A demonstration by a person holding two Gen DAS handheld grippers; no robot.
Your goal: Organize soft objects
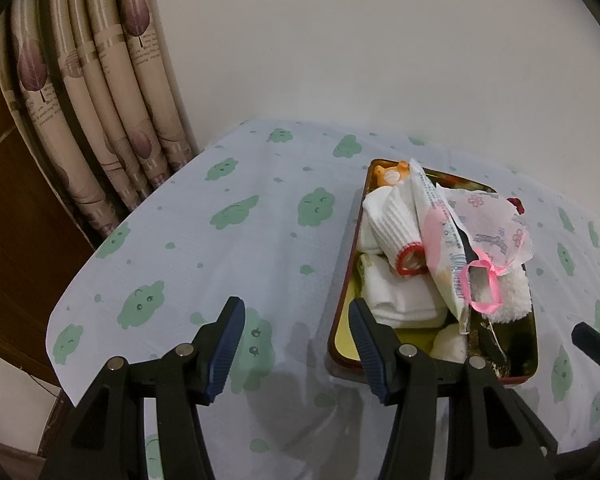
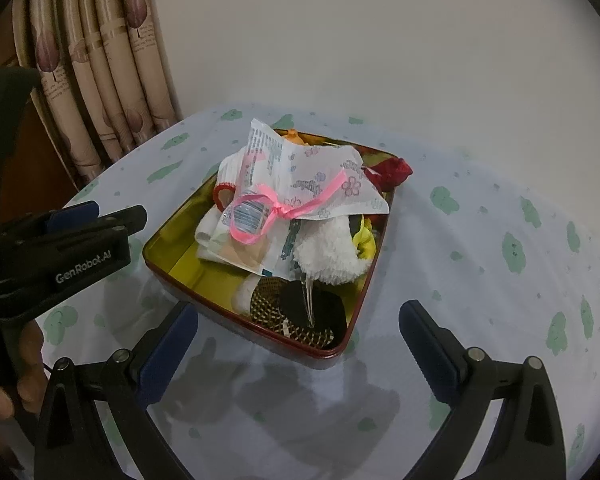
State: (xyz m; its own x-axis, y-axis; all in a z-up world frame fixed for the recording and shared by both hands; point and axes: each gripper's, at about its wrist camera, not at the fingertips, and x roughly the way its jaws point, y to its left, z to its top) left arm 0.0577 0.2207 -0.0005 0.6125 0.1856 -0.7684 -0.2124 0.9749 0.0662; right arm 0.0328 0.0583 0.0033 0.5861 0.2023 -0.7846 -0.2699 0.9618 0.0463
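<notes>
A red-rimmed tin tray [image 1: 342,292] [image 2: 172,240] with a gold inside sits on the table, heaped with soft things. They include folded white cloths [image 1: 400,300], a white sock with a red cuff [image 1: 400,232] and a clear plastic packet [image 1: 436,232]. Flower-print paper [image 2: 328,184] tied with pink ribbon [image 2: 268,212] lies on top, beside a fluffy white cloth [image 2: 328,252]. A red cloth [image 2: 392,172] hangs over the far rim. My left gripper [image 1: 296,306] stands open over the tablecloth, left of the tray. My right gripper [image 2: 300,312] is open at the tray's near edge, holding nothing.
The table wears a pale blue cloth [image 1: 228,264] printed with green clouds. Its left edge drops off toward beige curtains [image 1: 112,100] and a brown door. A plain wall stands behind. A hand [image 2: 20,380] holds the left gripper [image 2: 120,212] at the left of the right wrist view.
</notes>
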